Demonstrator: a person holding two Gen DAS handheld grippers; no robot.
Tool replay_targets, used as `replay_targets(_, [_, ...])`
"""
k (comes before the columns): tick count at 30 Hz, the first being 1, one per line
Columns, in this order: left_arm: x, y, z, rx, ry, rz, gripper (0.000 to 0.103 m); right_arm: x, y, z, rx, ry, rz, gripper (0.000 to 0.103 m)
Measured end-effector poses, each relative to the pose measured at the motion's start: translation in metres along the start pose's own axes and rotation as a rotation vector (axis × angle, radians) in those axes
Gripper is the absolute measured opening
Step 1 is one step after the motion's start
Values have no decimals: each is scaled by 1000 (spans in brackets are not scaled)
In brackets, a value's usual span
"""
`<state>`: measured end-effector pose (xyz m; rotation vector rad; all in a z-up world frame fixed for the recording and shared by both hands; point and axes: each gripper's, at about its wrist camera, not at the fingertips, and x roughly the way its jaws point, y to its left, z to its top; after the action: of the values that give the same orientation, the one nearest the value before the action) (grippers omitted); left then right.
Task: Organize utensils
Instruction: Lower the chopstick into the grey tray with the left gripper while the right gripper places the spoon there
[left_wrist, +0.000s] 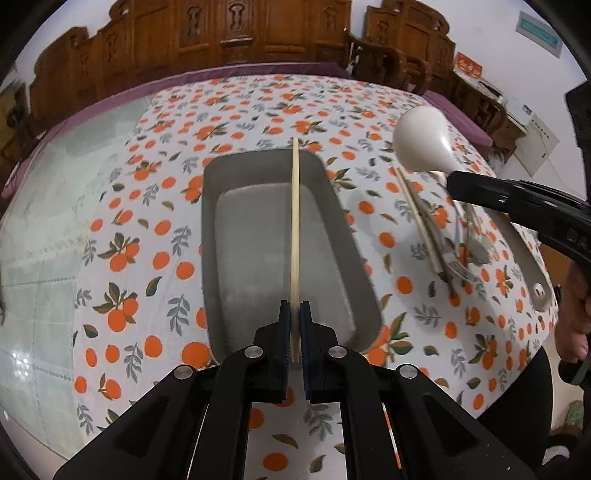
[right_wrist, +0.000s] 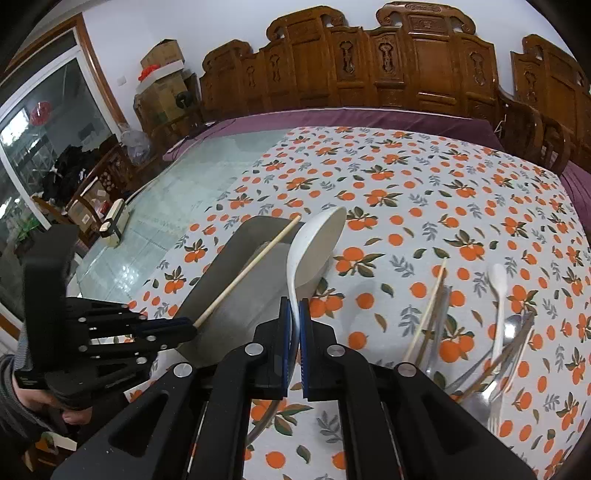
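My left gripper (left_wrist: 294, 314) is shut on a wooden chopstick (left_wrist: 295, 221) and holds it lengthwise above the grey rectangular tray (left_wrist: 221, 177). My right gripper (right_wrist: 294, 314) is shut on the handle of a white ladle (right_wrist: 317, 247), its bowl raised over the tray's right edge (right_wrist: 221, 266). In the left wrist view the ladle (left_wrist: 421, 140) and right gripper (left_wrist: 452, 181) hang over the utensil pile. In the right wrist view the left gripper (right_wrist: 190, 326) holds the chopstick (right_wrist: 251, 266) over the tray.
A pile of utensils lies right of the tray: a chopstick (right_wrist: 428, 310), a white spoon (right_wrist: 498, 295), metal spoons and a fork (right_wrist: 495, 373), also in the left wrist view (left_wrist: 443, 240). Orange-print cloth (right_wrist: 406, 184) covers the table; carved wooden chairs (right_wrist: 369, 66) stand behind.
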<state>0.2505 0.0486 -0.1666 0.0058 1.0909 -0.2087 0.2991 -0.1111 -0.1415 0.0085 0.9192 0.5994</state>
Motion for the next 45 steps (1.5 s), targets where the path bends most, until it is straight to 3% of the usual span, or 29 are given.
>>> replay_targets(13, [14, 14, 5, -38, 22, 1, 7, 13, 10, 6, -31, 33, -6, 6])
replay_targets(18, [1, 19, 6, -42, -14, 14, 15, 25, 18, 11, -40, 39, 2, 6])
replay_targets(26, [-27, 44, 5, -87, -67, 45, 19, 62, 36, 17, -59, 72, 28, 6])
replay_targets(40, [-63, 68, 2, -133, -120, 85, 20, 128, 46, 19, -52, 152, 6, 6])
replay_targets(45, [-71, 70, -1, -135, -132, 90, 20, 134, 47, 16, -44, 160, 5, 9])
